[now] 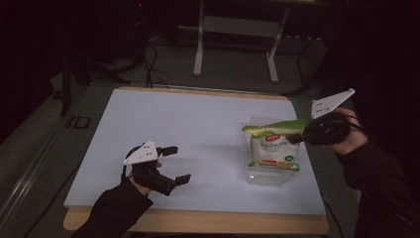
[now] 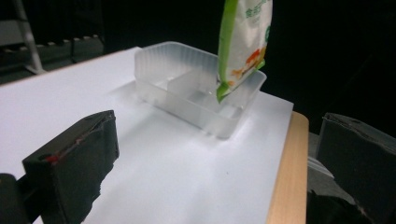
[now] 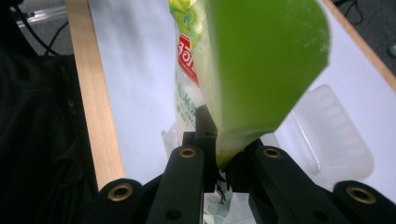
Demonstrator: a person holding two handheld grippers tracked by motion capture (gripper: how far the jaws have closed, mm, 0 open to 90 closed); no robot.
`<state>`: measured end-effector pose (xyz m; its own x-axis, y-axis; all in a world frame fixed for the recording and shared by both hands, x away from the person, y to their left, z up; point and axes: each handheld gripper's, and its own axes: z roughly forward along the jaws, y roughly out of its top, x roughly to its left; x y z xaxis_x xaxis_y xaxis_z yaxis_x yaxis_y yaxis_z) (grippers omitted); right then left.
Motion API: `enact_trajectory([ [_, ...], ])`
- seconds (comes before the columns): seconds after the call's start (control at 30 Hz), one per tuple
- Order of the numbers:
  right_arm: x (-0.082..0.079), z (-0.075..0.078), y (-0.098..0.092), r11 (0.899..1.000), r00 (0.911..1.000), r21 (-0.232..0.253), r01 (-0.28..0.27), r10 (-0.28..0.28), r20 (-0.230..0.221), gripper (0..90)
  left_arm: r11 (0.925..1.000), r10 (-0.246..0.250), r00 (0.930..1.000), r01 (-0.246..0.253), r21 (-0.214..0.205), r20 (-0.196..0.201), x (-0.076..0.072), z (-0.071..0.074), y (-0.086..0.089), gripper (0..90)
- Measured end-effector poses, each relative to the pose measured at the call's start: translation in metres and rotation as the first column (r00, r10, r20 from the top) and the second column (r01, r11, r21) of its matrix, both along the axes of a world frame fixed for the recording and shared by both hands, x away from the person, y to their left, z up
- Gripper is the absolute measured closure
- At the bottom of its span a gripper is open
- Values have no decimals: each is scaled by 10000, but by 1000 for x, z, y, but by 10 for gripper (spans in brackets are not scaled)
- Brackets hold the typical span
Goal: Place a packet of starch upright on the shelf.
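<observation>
A wide white sheet (image 1: 188, 139) covers the pale wooden table (image 1: 198, 221) almost to its edges, and a strip of bare wood shows along the near side. On the right part of the sheet stands a clear plastic tray with a ribbed wall and inner dividers (image 2: 187, 88), well apart from the left hand. Over this tray hangs a white snack bag with a green top and bottom seal and a red label (image 1: 273, 148); in the left gripper view its lower green corner dips inside the tray's rim, though whether it rests on the tray floor cannot be told. The right gripper (image 1: 297, 138), black with a grey three-cornered plate on top, comes in from the right edge of the table and has its jaws clamped tight on the bag's green top edge; the right gripper view shows the green seal pinched between the two black jaws, with the bag hanging below them towards the tray. The left gripper (image 1: 176, 163), also black with a grey plate, is held low over the near left part of the sheet with its jaws spread wide and nothing between them; in the left gripper view the two black pads (image 2: 74, 158) stand far apart, facing the tray and bag from a distance and touching neither.
</observation>
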<state>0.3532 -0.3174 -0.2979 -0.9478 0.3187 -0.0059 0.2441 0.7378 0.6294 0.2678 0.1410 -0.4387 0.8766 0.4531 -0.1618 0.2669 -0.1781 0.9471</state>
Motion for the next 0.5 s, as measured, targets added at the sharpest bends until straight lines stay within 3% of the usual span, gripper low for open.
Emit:
enact_trajectory([
  [0.1,3,-8,2,9999,9999,-167,39,-41,-122,858,9995,52,10000,-50,306,-68,-1,-7,2,1],
  [0.5,9,-37,4,9996,9980,265,-35,52,-634,858,9996,273,9995,-271,101,-175,-2,-20,9,1],
])
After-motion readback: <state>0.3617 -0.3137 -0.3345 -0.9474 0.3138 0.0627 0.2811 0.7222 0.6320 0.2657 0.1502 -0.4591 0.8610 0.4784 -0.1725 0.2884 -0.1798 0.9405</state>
